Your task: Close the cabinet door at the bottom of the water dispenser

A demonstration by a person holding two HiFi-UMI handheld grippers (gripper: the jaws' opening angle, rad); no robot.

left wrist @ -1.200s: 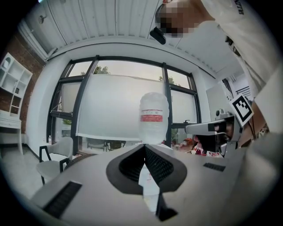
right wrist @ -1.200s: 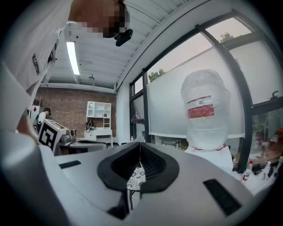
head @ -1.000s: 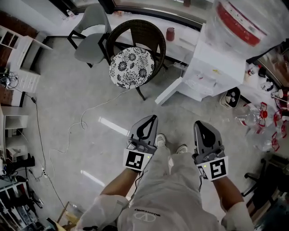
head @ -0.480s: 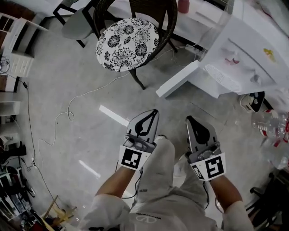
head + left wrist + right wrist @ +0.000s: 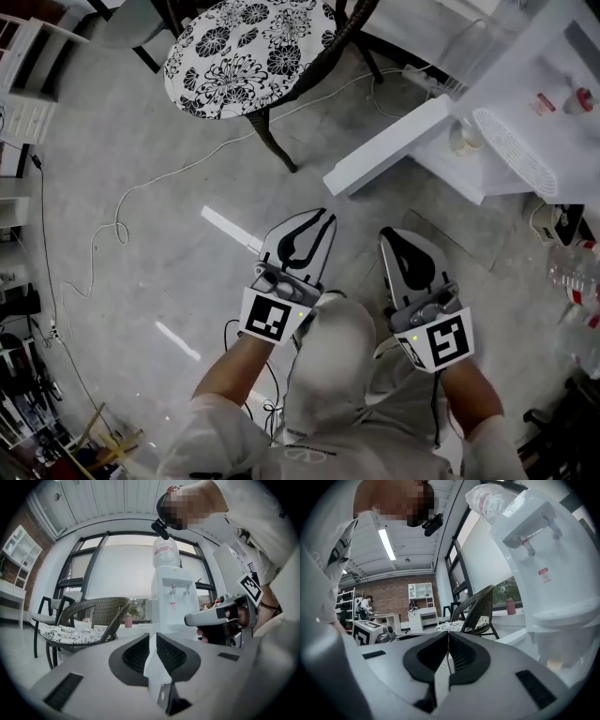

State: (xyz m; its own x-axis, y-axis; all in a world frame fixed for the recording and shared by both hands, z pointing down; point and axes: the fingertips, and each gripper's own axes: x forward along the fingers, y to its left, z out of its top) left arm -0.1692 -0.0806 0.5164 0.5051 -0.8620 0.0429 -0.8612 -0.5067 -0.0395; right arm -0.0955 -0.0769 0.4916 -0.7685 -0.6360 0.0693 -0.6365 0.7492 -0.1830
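Observation:
The white water dispenser (image 5: pixel 525 103) stands at the upper right of the head view, and its bottom cabinet door (image 5: pixel 386 145) is swung open toward the left. Both grippers are held level, side by side, above the person's knee and short of the door. My left gripper (image 5: pixel 323 217) points at the dispenser (image 5: pixel 171 597); its jaws have just been opening and show a narrow gap with nothing in it (image 5: pixel 153 637). My right gripper (image 5: pixel 387 234) has its tips together and is empty (image 5: pixel 448 634). The dispenser (image 5: pixel 543 573) rises close on its right.
A wicker chair with a floral cushion (image 5: pixel 234 56) stands left of the door. A white cable (image 5: pixel 122 225) trails over the grey floor. Clear plastic bottles (image 5: pixel 577 281) lie at the right edge. White shelves (image 5: pixel 23 103) line the left wall.
Both grippers and the head camera have sunk toward the floor. The open door, the dispenser and the chair now look larger and nearer. The left jaws have parted slightly.

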